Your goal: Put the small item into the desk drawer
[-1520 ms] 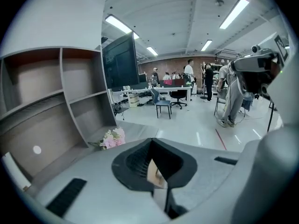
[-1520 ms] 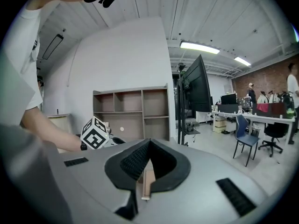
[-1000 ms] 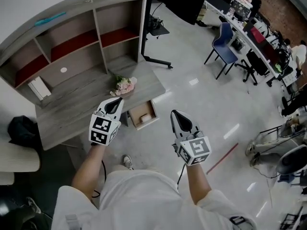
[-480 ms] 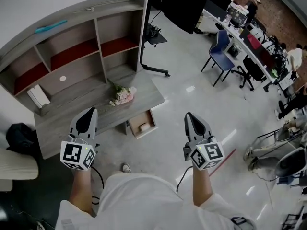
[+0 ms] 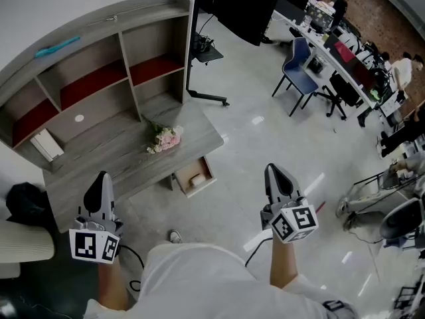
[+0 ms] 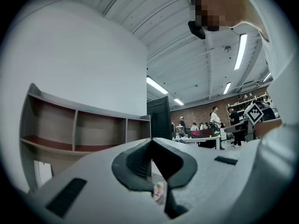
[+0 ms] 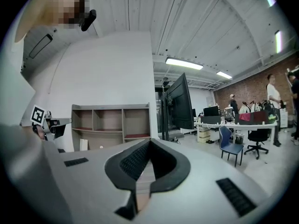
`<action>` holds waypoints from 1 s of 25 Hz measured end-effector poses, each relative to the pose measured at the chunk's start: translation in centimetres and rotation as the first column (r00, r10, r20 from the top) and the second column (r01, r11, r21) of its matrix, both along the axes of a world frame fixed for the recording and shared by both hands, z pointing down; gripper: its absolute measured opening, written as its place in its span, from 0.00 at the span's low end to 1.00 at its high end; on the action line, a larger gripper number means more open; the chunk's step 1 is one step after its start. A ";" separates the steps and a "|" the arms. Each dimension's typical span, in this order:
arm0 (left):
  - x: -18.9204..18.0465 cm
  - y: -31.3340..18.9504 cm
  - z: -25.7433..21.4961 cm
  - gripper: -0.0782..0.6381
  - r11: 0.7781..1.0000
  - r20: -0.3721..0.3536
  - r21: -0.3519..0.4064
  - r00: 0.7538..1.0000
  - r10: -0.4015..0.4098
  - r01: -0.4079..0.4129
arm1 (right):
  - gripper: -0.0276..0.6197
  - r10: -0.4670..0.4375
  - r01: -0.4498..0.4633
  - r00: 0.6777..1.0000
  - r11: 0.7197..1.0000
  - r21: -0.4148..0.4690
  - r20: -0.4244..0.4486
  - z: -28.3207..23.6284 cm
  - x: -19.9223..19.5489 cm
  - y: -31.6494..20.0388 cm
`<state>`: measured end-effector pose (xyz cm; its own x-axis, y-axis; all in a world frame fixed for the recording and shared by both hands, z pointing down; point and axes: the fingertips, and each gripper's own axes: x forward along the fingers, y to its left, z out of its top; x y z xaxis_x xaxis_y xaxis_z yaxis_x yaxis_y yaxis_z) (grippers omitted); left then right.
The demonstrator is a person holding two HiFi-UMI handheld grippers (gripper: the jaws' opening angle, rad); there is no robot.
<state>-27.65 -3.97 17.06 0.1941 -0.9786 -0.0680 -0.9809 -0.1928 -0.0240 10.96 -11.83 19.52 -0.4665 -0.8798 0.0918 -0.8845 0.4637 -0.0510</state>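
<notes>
The grey desk point(image 5: 119, 157) with its shelf hutch point(image 5: 99, 58) stands ahead of me. Its small drawer point(image 5: 193, 176) is pulled open at the front, and a small pale item point(image 5: 197, 177) lies inside it. My left gripper point(image 5: 103, 177) hangs shut and empty over the desk's front left edge, well left of the drawer. My right gripper point(image 5: 273, 170) is shut and empty above the floor, right of the drawer. In the left gripper view the gripper point(image 6: 152, 141) has its jaws together, with the hutch point(image 6: 79, 129) beyond. The right gripper point(image 7: 149, 143) has its jaws together too.
A pink flower bunch point(image 5: 163, 138) lies on the desk above the drawer. A white box point(image 5: 46, 145) stands at the hutch's left. A black bag point(image 5: 23, 198) sits left of the desk. A black screen on a stand point(image 5: 229, 5), a blue chair point(image 5: 299, 65) and people at tables are far right.
Both grippers drew back towards my body. The left one left the spot beside the drawer and moved down and to the left. The right one moved slightly right. Both stayed shut.
</notes>
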 end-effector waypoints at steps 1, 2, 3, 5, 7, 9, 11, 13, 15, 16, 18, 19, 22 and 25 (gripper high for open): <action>-0.1 0.0 0.0 0.12 1.000 0.000 0.004 1.000 0.000 0.000 | 0.04 0.009 -0.009 1.000 1.000 -0.001 -0.004 0.0 0.1 -0.1; -0.2 -0.2 0.1 0.12 1.000 0.002 0.006 1.000 0.001 -0.001 | 0.04 0.014 -0.014 1.000 1.000 -0.001 -0.006 0.0 0.0 -0.3; -0.3 -0.4 0.1 0.12 1.000 0.001 0.007 1.000 0.003 -0.003 | 0.04 0.016 -0.016 1.000 1.000 0.000 -0.008 -0.1 -0.2 -0.5; -0.4 -0.7 0.2 0.12 1.000 -0.006 0.006 1.000 0.009 -0.008 | 0.04 0.013 -0.013 1.000 1.000 0.010 -0.010 -0.3 -0.8 -0.9; -0.5 -0.8 0.2 0.12 1.000 -0.014 0.009 1.000 0.015 -0.015 | 0.04 0.005 -0.004 1.000 1.000 0.019 -0.014 -0.4 -1.5 -1.1; -0.6 -0.9 -0.2 0.12 1.000 -0.008 0.019 1.000 0.022 -0.022 | 0.04 -0.004 0.004 1.000 1.000 0.027 -0.013 -0.6 -2.2 -1.2; -0.8 -0.9 -0.4 0.12 0.999 -0.004 0.026 1.000 0.028 -0.028 | 0.04 -0.007 0.007 1.000 1.000 0.028 -0.006 -0.7 -2.9 -1.1; -1.2 -1.0 -0.6 0.12 0.999 -0.011 0.029 0.999 0.031 -0.031 | 0.04 -0.015 0.015 1.000 1.000 0.025 0.005 -0.6 -3.5 -1.0; -1.5 -1.1 -0.8 0.12 0.999 -0.013 0.032 0.999 0.035 -0.034 | 0.04 -0.020 0.020 1.000 1.000 0.020 0.013 -0.6 -4.0 -0.9; -1.5 -1.1 -0.9 0.12 0.999 -0.013 0.034 0.999 0.038 -0.037 | 0.04 -0.019 0.019 1.000 1.000 0.019 0.014 -0.6 -4.2 -0.9; -1.6 -1.3 -0.8 0.12 0.998 -0.014 0.037 0.999 0.045 -0.044 | 0.04 -0.018 0.018 1.000 1.000 0.024 0.011 -0.7 -4.6 -0.9; -1.7 -1.4 -0.7 0.12 0.998 -0.015 0.037 0.999 0.048 -0.047 | 0.04 -0.019 0.019 1.000 0.999 0.030 0.004 -0.7 -4.9 -0.8; -1.7 -1.7 -0.4 0.12 0.997 -0.021 0.041 0.998 0.060 -0.059 | 0.04 -0.015 0.015 1.000 0.999 0.035 -0.022 -0.6 -5.4 -0.7; -1.5 -1.9 -0.3 0.12 0.996 -0.028 0.043 0.997 0.075 -0.074 | 0.04 -0.012 0.013 0.999 0.999 0.036 -0.030 -0.5 -5.7 -0.6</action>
<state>-29.18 -5.92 16.78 0.2639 -0.9576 -0.1159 -0.9642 -0.2651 -0.0046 5.22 -12.39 19.00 -0.4752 -0.8767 0.0745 -0.8794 0.4759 -0.0080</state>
